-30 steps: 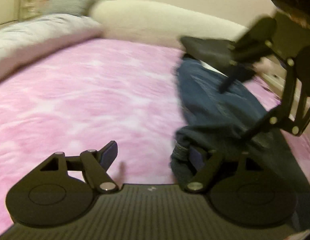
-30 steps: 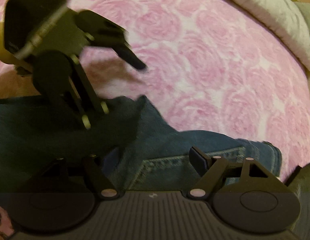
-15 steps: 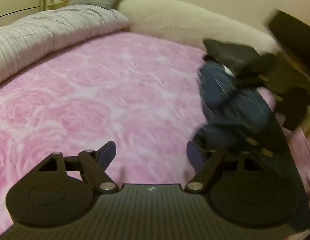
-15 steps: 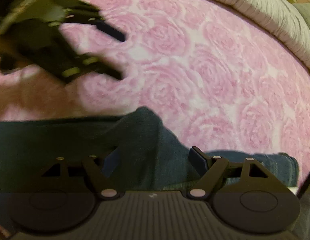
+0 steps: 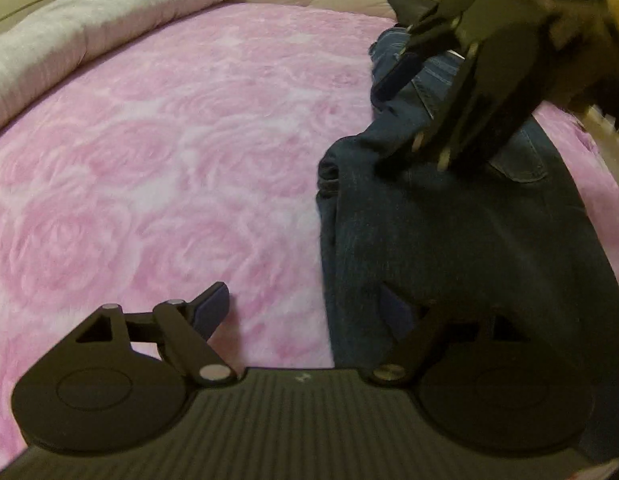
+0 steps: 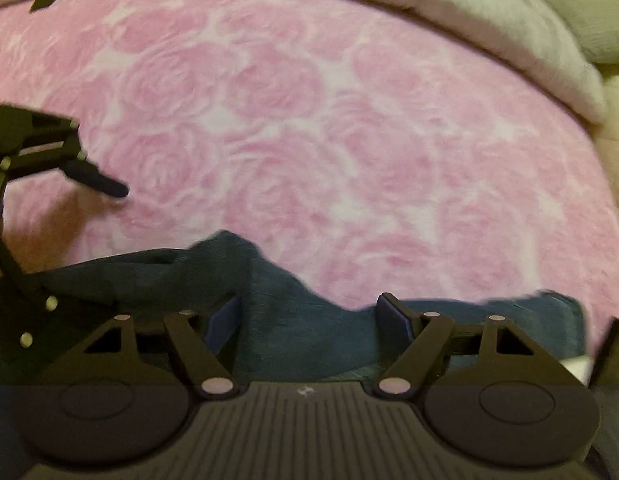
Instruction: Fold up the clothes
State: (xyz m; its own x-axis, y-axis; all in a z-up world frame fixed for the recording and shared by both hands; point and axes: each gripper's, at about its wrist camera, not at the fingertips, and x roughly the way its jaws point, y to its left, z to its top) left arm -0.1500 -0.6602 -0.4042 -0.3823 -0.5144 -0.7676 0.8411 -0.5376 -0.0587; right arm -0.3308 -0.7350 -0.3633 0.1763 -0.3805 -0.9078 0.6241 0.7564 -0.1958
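Dark blue denim jeans [image 5: 449, 240] lying folded lengthwise on pink rose-patterned plush blanket [image 5: 169, 140], toward its right side in the left wrist view. Left gripper [image 5: 305, 308] low over the jeans' left edge, jaws spread wide, nothing held. Right gripper [image 6: 307, 320] above the denim, jaws likewise parted and empty. Grey quilted duvet roll [image 5: 89, 44] along the blanket's far edge.
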